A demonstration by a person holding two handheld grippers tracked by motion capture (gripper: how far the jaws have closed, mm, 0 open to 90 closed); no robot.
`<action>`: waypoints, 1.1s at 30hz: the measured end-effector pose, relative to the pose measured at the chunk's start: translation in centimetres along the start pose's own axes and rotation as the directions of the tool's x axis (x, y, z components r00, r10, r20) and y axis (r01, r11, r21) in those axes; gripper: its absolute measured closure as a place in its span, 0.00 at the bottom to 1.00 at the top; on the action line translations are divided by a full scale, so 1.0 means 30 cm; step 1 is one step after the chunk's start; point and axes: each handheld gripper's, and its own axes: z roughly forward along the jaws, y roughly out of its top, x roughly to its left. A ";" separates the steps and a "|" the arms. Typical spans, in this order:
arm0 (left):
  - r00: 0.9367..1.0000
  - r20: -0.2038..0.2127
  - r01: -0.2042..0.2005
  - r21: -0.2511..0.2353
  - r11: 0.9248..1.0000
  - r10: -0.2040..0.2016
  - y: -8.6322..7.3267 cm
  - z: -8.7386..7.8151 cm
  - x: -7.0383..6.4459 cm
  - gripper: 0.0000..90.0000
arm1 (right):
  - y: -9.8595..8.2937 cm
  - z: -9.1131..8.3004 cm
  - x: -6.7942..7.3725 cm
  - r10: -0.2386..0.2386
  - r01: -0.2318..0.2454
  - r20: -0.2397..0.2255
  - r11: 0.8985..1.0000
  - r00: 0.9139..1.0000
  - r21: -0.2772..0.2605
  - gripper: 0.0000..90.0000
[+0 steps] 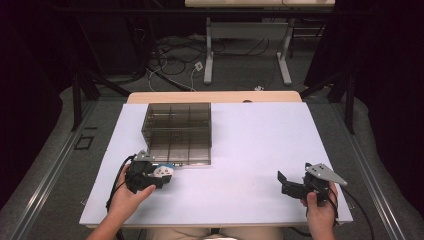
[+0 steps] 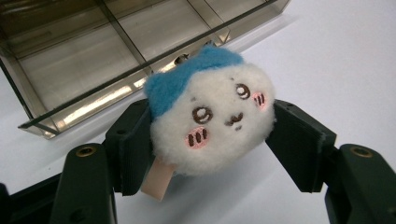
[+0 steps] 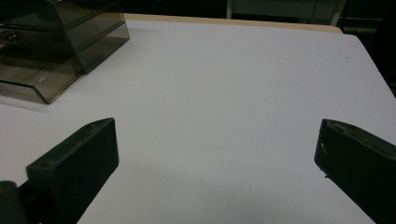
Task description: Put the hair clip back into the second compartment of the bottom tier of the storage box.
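While the white table (image 1: 250, 150) sits over grey floor with loose cables beyond, the left gripper (image 1: 161, 176) is low near the front-left, clamped on one plush toy (image 2: 212, 119), white face, blue top, just in front of one smoky divided box (image 1: 177, 132). Right gripper (image 1: 281, 181) rests near the front-right, jaws wide apart, holding nothing. Two hands, two grippers.
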 end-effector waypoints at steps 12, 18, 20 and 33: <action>1.000 -0.017 0.013 -0.041 0.999 -0.014 0.049 -0.044 0.014 0.38 | 0.000 0.001 -0.004 0.004 -0.004 0.003 1.000 1.000 0.005 0.00; 1.000 -0.018 0.014 -0.080 0.997 -0.016 0.090 -0.072 0.021 0.39 | -0.001 0.005 -0.004 0.002 -0.002 0.005 1.000 1.000 0.005 0.00; 1.000 -0.020 0.019 -0.090 0.996 -0.021 0.105 -0.080 0.021 0.39 | -0.001 0.006 -0.005 -0.001 0.001 0.006 1.000 1.000 0.003 0.00; 1.000 -0.023 0.017 -0.108 0.994 -0.019 0.175 -0.096 0.033 0.38 | -0.002 0.007 -0.007 0.001 -0.001 0.001 1.000 1.000 0.010 0.00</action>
